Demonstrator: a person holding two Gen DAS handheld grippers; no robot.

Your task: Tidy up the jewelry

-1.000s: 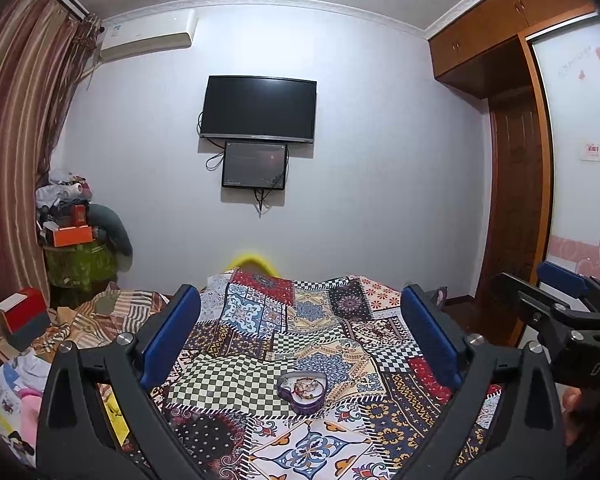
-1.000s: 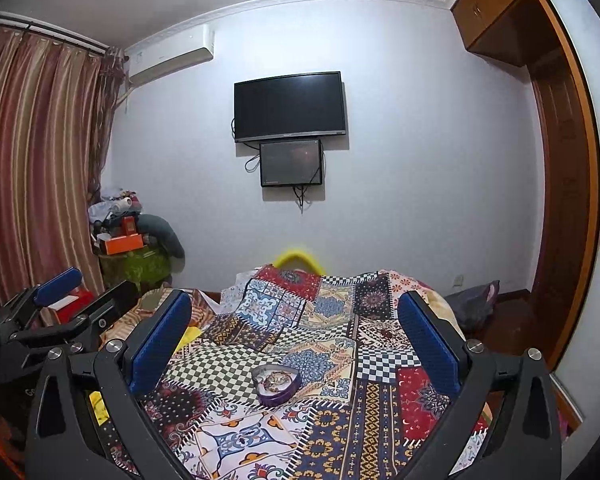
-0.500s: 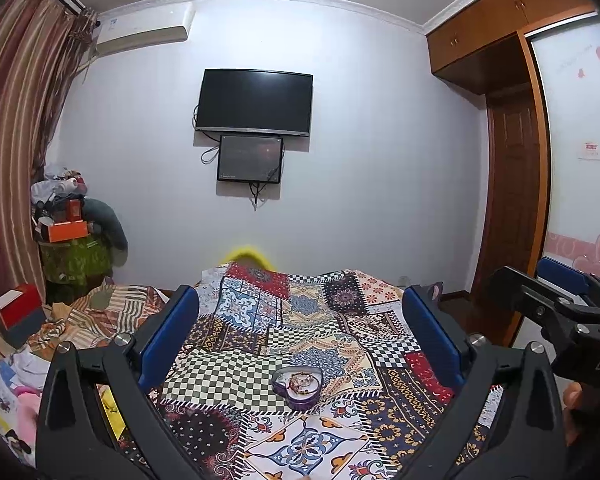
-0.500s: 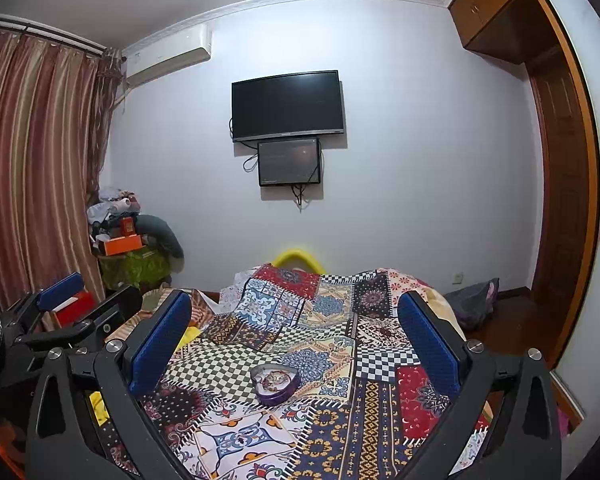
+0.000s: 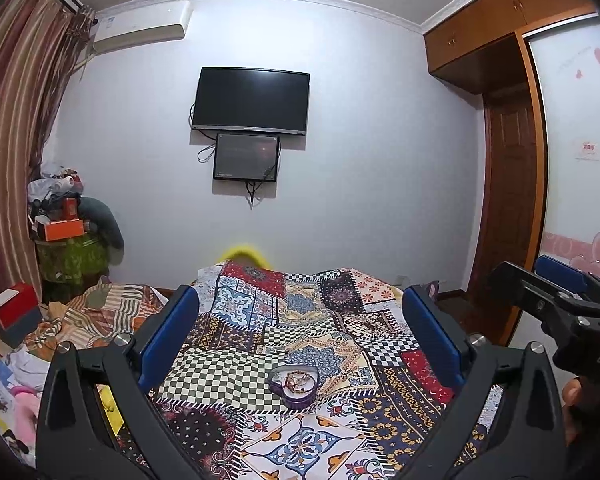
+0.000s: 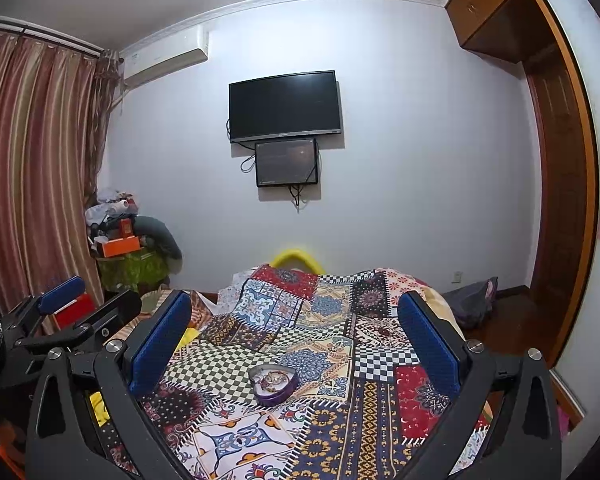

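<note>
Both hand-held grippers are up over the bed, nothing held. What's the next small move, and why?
Probably lower the right hand-held gripper toward the purple heart-shaped box on the patchwork bedspread. Both it and the left hand-held gripper are open and empty, well short of the box, which lies open with jewelry inside.

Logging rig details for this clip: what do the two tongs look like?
Both match. The left tongs and the right tongs each have a black angular plastic frame with silver screws and two flat blue textured pads. White lettering beginning "DAS" is printed on the right tongs' body in the left wrist view. No cables show.
</note>
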